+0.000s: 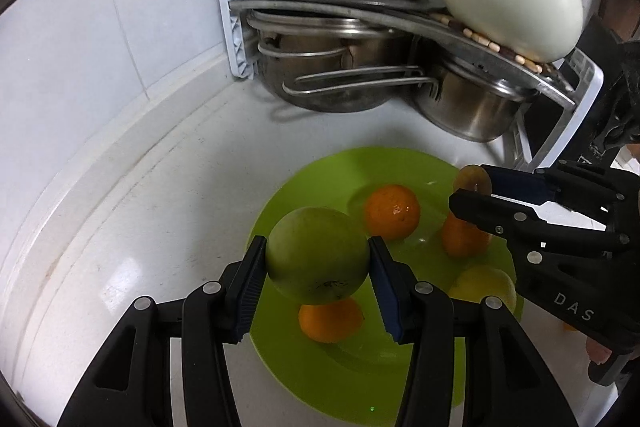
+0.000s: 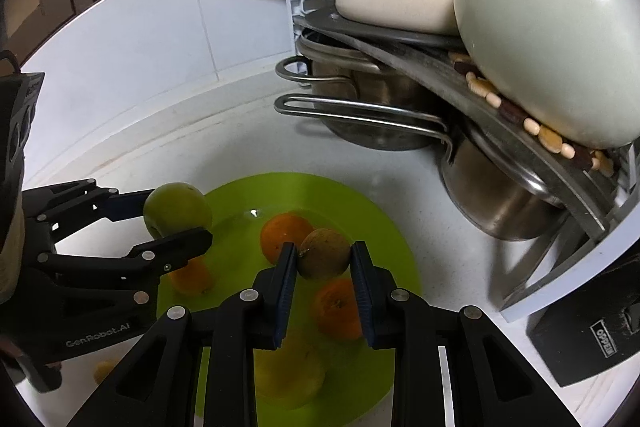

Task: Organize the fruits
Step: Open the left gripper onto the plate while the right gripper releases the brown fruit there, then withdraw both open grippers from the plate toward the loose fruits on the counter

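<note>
Left wrist: left gripper (image 1: 316,261) is clamping green fruit (image 1: 317,255) across its widest part, above green plate (image 1: 360,379) centre. Right gripper (image 2: 323,259) is pinching small brown fruit (image 2: 325,254). Both look firm, smooth, roll-prone.

black plastic tool (image 1: 318,259) with silver rivets and ribbed blue pads; white lettering.
</note>
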A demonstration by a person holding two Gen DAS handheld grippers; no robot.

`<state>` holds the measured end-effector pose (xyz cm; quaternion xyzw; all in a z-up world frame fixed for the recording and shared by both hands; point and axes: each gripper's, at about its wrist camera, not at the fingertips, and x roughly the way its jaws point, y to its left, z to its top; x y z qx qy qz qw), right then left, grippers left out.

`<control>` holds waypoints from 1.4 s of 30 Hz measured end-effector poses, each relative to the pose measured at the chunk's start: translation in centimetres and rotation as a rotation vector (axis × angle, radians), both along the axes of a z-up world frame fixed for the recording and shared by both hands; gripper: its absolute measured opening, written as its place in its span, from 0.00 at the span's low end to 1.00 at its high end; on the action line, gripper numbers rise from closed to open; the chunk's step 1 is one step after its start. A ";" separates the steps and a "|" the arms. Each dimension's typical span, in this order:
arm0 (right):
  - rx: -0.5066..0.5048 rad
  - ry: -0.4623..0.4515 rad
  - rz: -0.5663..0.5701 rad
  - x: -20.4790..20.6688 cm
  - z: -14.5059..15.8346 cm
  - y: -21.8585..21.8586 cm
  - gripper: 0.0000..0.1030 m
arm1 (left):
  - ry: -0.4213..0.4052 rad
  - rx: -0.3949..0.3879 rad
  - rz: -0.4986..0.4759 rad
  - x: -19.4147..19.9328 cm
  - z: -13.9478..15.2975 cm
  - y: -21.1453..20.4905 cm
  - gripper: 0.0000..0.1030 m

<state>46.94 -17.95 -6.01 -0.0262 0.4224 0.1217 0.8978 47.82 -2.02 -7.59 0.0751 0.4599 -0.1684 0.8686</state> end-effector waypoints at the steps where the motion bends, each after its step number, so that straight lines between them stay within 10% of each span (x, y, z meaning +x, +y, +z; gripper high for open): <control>1: 0.001 0.003 -0.001 0.1 -0.2 0.0 0.28 | 0.005 0.001 -0.001 0.1 -0.2 -0.1 0.48; 18: 0.008 0.026 0.001 1.0 -1.0 0.6 0.28 | 0.027 0.020 -0.015 0.6 -1.5 -0.7 0.48; 42: 0.045 -0.038 -0.019 -4.2 3.0 0.4 0.38 | -0.109 -0.017 0.019 -4.8 5.2 1.4 0.61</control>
